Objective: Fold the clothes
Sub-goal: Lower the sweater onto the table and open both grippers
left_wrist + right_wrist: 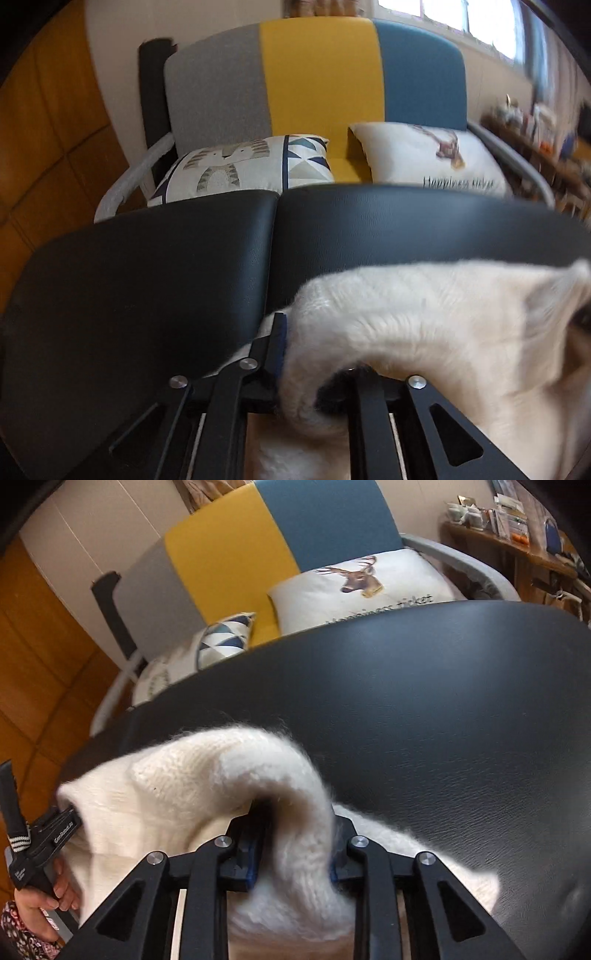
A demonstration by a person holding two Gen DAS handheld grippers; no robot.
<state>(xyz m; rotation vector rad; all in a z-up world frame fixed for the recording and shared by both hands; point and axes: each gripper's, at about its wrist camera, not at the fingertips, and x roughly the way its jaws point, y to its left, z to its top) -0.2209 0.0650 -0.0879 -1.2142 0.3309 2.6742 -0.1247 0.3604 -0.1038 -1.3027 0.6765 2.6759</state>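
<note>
A fluffy cream knitted sweater (424, 317) lies on a black leather surface (147, 277) and is lifted at its near edge. My left gripper (314, 373) is shut on a bunch of the sweater, which drapes over its fingers. In the right wrist view my right gripper (295, 853) is shut on another fold of the same sweater (192, 782). The left gripper (48, 842) also shows there at the far left, held by a hand, clamped on the sweater's left end. The sweater spans between the two grippers.
Behind the black surface (443, 720) stands a grey, yellow and blue sofa (317, 85) with a geometric cushion (243, 166) and a white deer cushion (362, 583). A wooden shelf with clutter (517, 524) stands at the right. The floor is orange wood (44, 147).
</note>
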